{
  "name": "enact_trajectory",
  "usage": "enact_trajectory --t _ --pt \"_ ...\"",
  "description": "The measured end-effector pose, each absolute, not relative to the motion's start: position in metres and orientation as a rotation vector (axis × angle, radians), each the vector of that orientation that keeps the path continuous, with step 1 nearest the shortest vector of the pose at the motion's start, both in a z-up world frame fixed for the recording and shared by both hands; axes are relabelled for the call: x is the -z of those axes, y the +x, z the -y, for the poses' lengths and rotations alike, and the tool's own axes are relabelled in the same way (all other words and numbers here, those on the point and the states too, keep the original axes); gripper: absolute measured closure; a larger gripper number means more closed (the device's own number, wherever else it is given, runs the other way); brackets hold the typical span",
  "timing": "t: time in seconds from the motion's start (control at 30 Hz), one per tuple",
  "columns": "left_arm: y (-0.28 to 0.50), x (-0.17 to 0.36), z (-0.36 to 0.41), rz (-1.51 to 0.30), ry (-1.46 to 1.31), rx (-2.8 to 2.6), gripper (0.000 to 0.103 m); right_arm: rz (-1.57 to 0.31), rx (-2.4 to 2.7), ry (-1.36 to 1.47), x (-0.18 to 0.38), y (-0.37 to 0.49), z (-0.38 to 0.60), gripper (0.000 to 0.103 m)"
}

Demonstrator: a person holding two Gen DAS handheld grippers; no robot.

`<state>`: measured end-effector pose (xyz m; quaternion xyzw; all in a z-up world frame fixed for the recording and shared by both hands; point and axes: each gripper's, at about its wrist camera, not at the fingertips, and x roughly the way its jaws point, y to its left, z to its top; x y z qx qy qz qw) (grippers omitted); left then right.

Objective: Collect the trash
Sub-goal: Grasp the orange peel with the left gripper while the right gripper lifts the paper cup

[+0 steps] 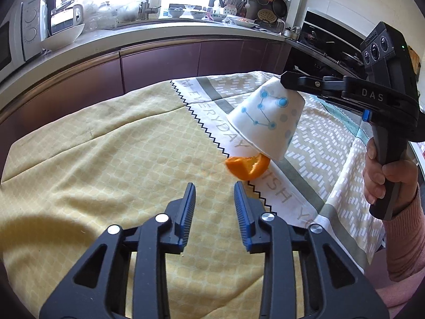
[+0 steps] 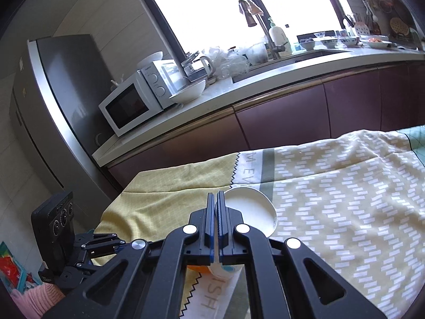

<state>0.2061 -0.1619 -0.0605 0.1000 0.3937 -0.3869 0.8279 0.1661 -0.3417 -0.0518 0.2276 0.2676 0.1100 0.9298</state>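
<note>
A white paper cup (image 1: 265, 122) with blue dot-and-line print hangs tilted above the cloth, mouth down and to the left. My right gripper (image 1: 285, 79) is shut on the rim of its upturned base (image 2: 249, 210); a hand holds that gripper's handle at the right. A piece of orange peel (image 1: 248, 168) sits right under the cup's mouth, slightly blurred; whether it touches the cloth I cannot tell. My left gripper (image 1: 213, 186) is open just in front of the peel, with nothing between its blue pads. In the right wrist view my right gripper (image 2: 215, 196) hides most of the cup.
A yellow and grey patterned tablecloth (image 1: 93, 159) covers the table. Beyond it runs a purple-fronted kitchen counter (image 1: 159, 53) with a microwave (image 2: 124, 106), a white bowl (image 1: 63, 36), a sink and dishes. A stove (image 1: 326, 45) is at the right, a grey fridge (image 2: 53, 93) at the left.
</note>
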Motion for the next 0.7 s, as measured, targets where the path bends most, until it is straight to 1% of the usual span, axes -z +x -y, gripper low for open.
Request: enact_trajectory --t 0.03,0.13,0.27,0.4,0.43,0.47,0.5,0.63,0.7 --pt "0.206 0.060 0.165 -0.832 0.219 0.828 0.070 -0.554 -0.223 0.486 0.056 0.165 0.347 0.102" --pt "0.202 0.060 0.178 -0.825 0.244 0.854 0.063 -0.555 -0.197 0.517 0.062 0.159 0.360 0.102" --pt "0.197 0.068 0.195 -0.849 0.268 0.892 0.060 -0.566 -0.197 0.555 0.069 0.155 0.371 0.101" --pt "0.190 0.072 0.198 -0.868 0.258 0.923 0.059 -0.593 -0.206 0.576 0.077 0.154 0.375 0.093" --pt "0.188 0.072 0.198 -0.870 0.254 0.928 0.059 -0.605 -0.211 0.583 0.081 0.155 0.375 0.086" --pt "0.187 0.072 0.198 -0.873 0.251 0.936 0.059 -0.618 -0.217 0.594 0.085 0.156 0.376 0.081" --pt "0.186 0.072 0.199 -0.881 0.244 0.945 0.059 -0.629 -0.220 0.606 0.089 0.157 0.376 0.073" --pt "0.183 0.076 0.206 -0.919 0.230 0.970 0.059 -0.653 -0.229 0.653 0.102 0.157 0.379 0.072" --pt "0.182 0.079 0.210 -0.942 0.217 0.978 0.061 -0.665 -0.240 0.673 0.106 0.157 0.380 0.073"
